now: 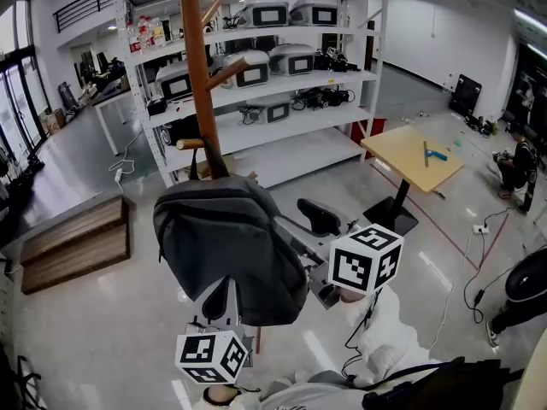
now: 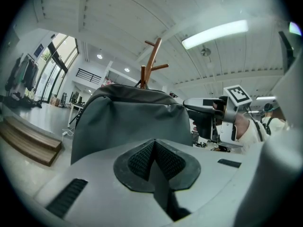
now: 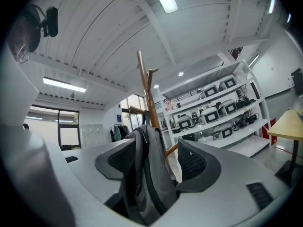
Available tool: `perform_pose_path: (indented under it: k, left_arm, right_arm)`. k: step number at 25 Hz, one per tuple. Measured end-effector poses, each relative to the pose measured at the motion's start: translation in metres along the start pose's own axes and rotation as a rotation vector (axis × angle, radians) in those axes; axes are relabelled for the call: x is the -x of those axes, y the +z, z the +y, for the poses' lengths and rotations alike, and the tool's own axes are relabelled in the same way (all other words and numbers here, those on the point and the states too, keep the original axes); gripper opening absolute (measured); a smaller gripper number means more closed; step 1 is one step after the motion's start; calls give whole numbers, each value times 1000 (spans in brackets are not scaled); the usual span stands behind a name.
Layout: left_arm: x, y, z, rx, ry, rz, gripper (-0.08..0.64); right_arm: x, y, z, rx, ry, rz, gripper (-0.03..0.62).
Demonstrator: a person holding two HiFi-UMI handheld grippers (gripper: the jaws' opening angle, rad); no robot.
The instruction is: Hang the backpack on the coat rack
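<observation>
Closest in you've got the two handheld grippers, each with one black-and-white square-marker cube, so two cubes total, and both are held about level. The left gripper (image 2: 155,162) sits low under the bottom edge of the backpack (image 1: 231,250) with its jaws closed together, and I can't see anything pinched between the pads. The right gripper (image 3: 152,163) comes in at the bag's right side with its jaws spread wide. A fold and strap of the bag stands in the gap, but the pads aren't pressing on it.

There's one grey backpack, right up against the brown wooden coat rack (image 1: 197,67). Its top strap reaches up to the lowest of the three pegs I can count, though I can't tell if it's fully hooked over.

Behind that is one white shelving unit (image 1: 342,79) holding grey boxy cases, six by my count. Off to the right is one wooden table (image 1: 410,156), and to the left a low wooden step (image 1: 75,242)
</observation>
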State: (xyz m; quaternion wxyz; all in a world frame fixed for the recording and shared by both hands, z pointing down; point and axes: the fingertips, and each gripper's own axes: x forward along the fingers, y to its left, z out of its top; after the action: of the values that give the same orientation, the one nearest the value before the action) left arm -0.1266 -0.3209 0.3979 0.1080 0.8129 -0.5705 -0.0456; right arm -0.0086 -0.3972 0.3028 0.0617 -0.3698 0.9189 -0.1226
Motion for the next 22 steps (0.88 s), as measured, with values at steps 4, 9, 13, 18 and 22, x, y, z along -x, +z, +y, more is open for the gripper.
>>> perform_pose_path:
  k: [4, 9, 13, 18, 22]
  left_arm:
    - [-2, -8, -9, 2, -22, 12, 2]
    - [-4, -15, -17, 3, -36, 27, 2]
    - [-4, -25, -20, -2, -28, 42, 2]
    - [-2, -36, -23, -4, -25, 60, 2]
    - [1, -45, -23, -1, -25, 74, 2]
  right_arm:
    - [26, -12, -6, -20, -47, -11, 261]
    - [38, -54, -23, -60, -132, 63, 259]
    - [46, -86, -33, -86, -200, 123, 253]
    - [66, -115, -42, -88, -335, 150, 114]
    - [72, -144, -35, -94, -349, 196, 31]
